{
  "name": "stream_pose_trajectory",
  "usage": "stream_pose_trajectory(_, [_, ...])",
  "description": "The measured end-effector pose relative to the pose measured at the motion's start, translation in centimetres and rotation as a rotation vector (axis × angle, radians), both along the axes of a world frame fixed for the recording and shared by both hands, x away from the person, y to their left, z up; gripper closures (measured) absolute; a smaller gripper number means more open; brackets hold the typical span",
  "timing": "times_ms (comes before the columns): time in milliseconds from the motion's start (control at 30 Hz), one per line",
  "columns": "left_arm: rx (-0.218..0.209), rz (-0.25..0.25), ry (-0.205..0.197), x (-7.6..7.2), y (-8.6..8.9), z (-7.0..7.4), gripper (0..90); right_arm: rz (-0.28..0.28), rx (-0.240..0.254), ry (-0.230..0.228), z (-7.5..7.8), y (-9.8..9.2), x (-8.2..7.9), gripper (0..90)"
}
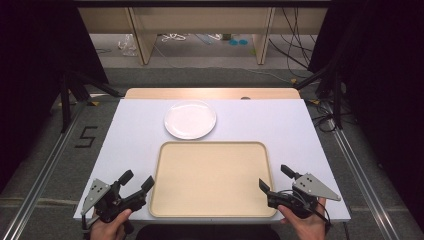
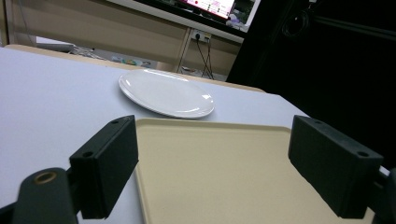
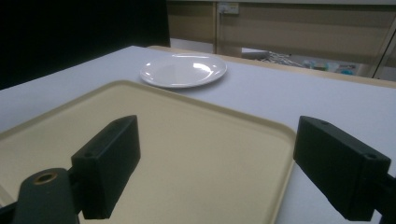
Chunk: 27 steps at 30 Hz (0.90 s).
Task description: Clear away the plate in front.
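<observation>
A person's two hands, entering from the near edge of a pale lilac-grey rectangular table [image 1: 130, 130], each hold a black two-jaw gripper beside a flat beige rectangular plastic tray with rounded corners [image 1: 212, 177]. The left gripper [image 1: 137, 181] sits just off the tray's near left corner, its jaws spread wide with nothing between them; in the left gripper view those jaws frame the tray's [image 2: 224, 172] left rim and bare surface, one jaw over the tabletop and the other over the tray. The right gripper [image 1: 275, 179], topped by a grey three-cornered plate, rests by the tray's near right corner, its jaws likewise parted and empty, angled in toward the tray's right edge; in the right gripper view the tray's [image 3: 187, 140] corner runs between the two jaws without touching either. The tray lies at the middle of the table's near half, empty, its long side toward the person. Just beyond its far edge, slightly left of centre and very close to the rim, a round white glossy plate [image 1: 190, 119] lies flat on the table, also empty; it shows beyond the tray in the left gripper view [image 2: 166, 93] and the right gripper view [image 3: 183, 70]. Past the table's far end stand light wooden furniture legs [image 1: 142, 37] over a grey floor strewn with cables.
</observation>
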<state>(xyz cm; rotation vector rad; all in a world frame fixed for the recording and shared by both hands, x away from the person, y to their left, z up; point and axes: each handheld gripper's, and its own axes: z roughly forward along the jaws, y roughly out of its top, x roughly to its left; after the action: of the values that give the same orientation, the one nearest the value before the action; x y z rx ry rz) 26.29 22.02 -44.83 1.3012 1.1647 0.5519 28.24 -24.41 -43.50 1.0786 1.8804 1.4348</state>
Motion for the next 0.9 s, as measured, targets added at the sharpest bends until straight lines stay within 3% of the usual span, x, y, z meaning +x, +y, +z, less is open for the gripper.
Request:
stream_pose_trajectory(167, [-0.027, 0.001, 0.017, 0.1, 0.1, -0.1, 15.2, 0.005, -0.009, 0.006, 0.0, -0.1, 0.0, 15.6])
stream_pose_trajectory(667, [-0.039, -0.012, 0.010, 0.7, -0.9, -0.4, 15.2, 0.012, -0.005, -0.013, 0.1, 0.0, 0.0, 15.6])
stream_pose_trajectory(833, [-0.070, -0.034, 0.019, 1.5, -1.4, -0.3, 15.2, 0.014, -0.005, -0.011, 0.1, 0.0, 0.0, 15.6])
stream_pose_trajectory(900, [-0.096, -0.053, 0.025, 2.0, -1.6, -0.2, 15.4, 0.016, -0.012, -0.032, 0.1, 0.0, 0.1, 15.6])
